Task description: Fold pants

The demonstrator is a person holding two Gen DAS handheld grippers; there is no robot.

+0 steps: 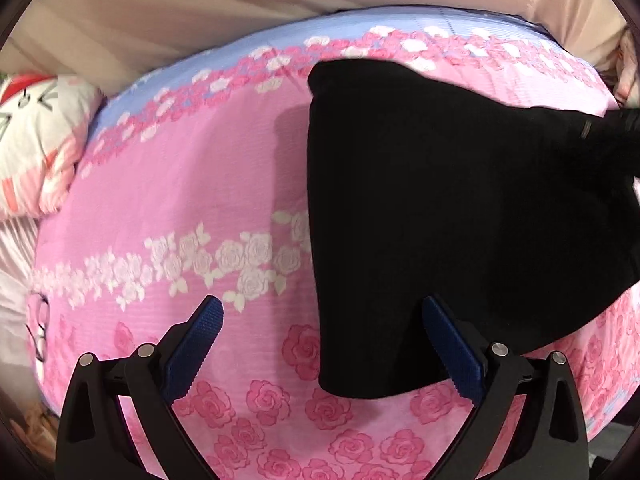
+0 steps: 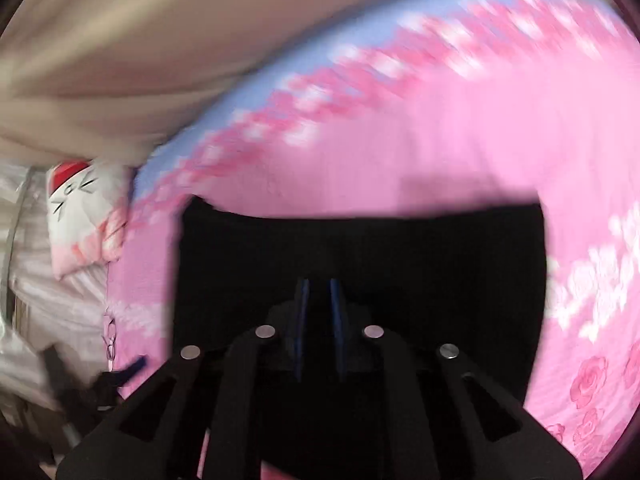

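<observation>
Left gripper (image 1: 320, 340) tilts steeply down over the pants (image 1: 440, 220), jaws wide, holding nothing. Right gripper (image 2: 320, 312) angles down, jaws nearly closed, pinching the pants' black cloth.

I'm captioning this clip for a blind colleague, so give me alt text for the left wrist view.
Black pants lie on a pink rose-print bedsheet, their near edge between the wide-open blue-padded fingers of the left gripper, which touch nothing. At the right edge the pants are pulled up toward a dark gripper. A white cartoon-print pillow sits at left.
</observation>
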